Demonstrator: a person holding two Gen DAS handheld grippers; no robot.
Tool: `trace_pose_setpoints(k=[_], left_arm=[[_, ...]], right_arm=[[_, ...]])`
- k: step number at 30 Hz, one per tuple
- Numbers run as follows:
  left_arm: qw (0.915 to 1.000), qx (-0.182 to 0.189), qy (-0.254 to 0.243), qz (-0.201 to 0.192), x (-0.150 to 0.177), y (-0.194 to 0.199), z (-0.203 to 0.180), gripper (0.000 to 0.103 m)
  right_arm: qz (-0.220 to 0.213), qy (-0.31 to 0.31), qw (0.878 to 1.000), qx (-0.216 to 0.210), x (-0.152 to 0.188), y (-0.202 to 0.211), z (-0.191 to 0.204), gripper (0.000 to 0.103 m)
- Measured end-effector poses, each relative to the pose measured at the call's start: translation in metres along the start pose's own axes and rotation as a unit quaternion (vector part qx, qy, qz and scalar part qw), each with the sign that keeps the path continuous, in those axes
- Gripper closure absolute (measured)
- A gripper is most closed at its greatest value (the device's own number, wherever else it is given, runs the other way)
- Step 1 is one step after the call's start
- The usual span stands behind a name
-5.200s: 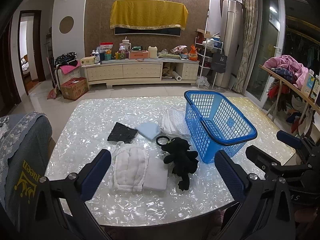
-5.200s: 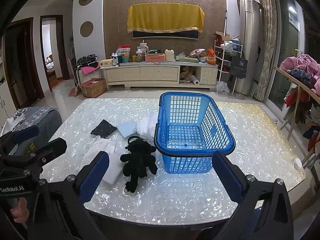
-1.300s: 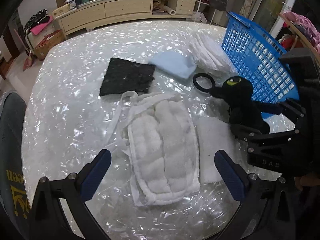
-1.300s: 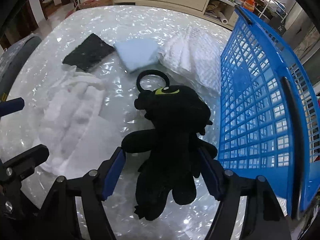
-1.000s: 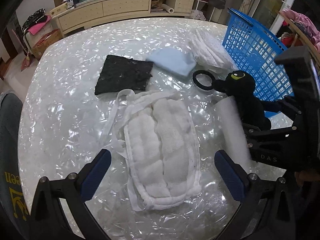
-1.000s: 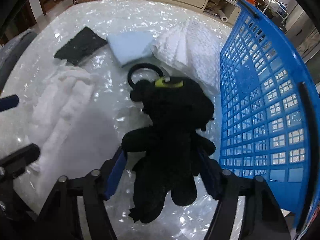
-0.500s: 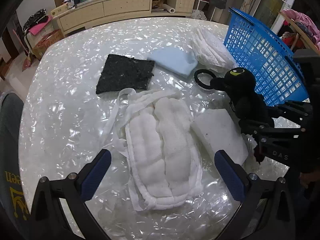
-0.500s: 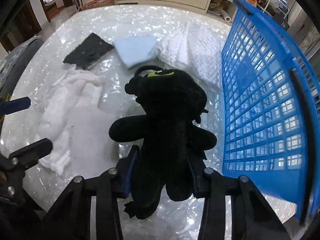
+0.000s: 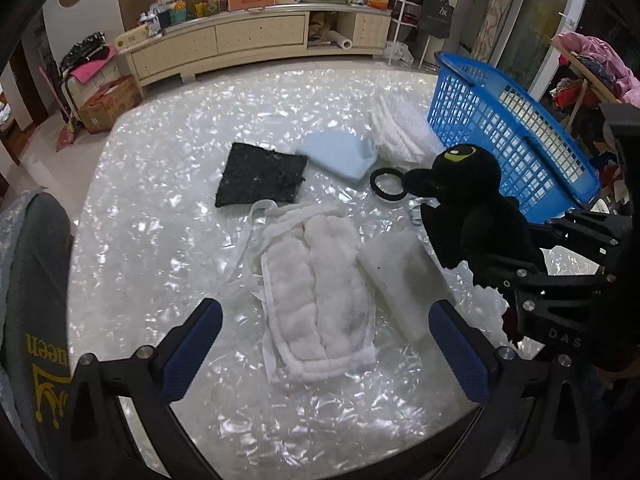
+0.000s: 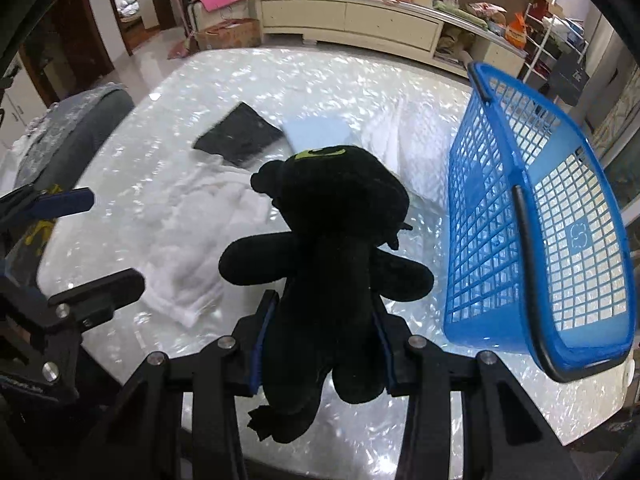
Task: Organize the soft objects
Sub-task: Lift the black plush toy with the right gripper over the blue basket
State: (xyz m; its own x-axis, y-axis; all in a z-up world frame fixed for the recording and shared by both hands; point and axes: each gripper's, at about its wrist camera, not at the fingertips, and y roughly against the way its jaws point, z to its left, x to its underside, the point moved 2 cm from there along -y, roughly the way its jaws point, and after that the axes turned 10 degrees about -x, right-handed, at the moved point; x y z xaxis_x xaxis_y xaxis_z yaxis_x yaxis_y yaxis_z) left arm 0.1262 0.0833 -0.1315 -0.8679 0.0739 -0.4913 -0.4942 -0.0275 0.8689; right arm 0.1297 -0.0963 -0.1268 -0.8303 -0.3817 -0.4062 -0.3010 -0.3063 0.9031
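Now the black plush toy (image 10: 332, 264) is up off the surface (image 10: 248, 80), pinched at the body by the right gripper (image 10: 324, 344), blue basket (image 10: 532, 240) at three o'clock. Left gripper (image 9: 324, 344) hovers higher, jaws spread, above the white padded cloth (image 9: 320, 280).

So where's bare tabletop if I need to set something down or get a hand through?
The widest bare stretch of table runs left of the black pad and the white quilted cloth, plus the strip beyond the pad toward the far edge. It is crowded between the cloth, white foam block, light-blue sponge and blue basket.
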Motion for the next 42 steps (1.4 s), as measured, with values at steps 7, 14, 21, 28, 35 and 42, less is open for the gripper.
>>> trace_pose_setpoints(k=[7,14,21,28,35,42], left_arm=[[0.9999,-0.002,0.007,-0.011,0.002,0.026,-0.004,0.0],[0.9998,-0.006,0.002,-0.021,0.001,0.042,-0.013,0.0],[0.9999,-0.007,0.003,-0.015,0.001,0.034,-0.016,0.0],[0.9999,-0.016,-0.001,-0.007,0.003,0.02,-0.012,0.0],[0.9997,-0.024,-0.001,0.01,0.007,0.001,0.002,0.0],[0.9991,-0.027,-0.006,0.033,0.007,-0.026,0.008,0.0]], right_arm=[[-0.02,0.018,0.999,-0.018,0.002,0.028,0.008,0.063],[-0.034,0.021,0.999,-0.02,0.0,0.053,-0.007,0.063],[-0.062,0.008,0.998,-0.016,-0.016,0.082,-0.028,0.063],[-0.075,-0.027,0.997,0.011,-0.028,0.089,-0.07,0.063],[-0.073,-0.059,0.995,0.041,-0.035,0.083,-0.112,0.062],[-0.055,-0.085,0.994,0.053,-0.038,0.066,-0.14,0.062]])
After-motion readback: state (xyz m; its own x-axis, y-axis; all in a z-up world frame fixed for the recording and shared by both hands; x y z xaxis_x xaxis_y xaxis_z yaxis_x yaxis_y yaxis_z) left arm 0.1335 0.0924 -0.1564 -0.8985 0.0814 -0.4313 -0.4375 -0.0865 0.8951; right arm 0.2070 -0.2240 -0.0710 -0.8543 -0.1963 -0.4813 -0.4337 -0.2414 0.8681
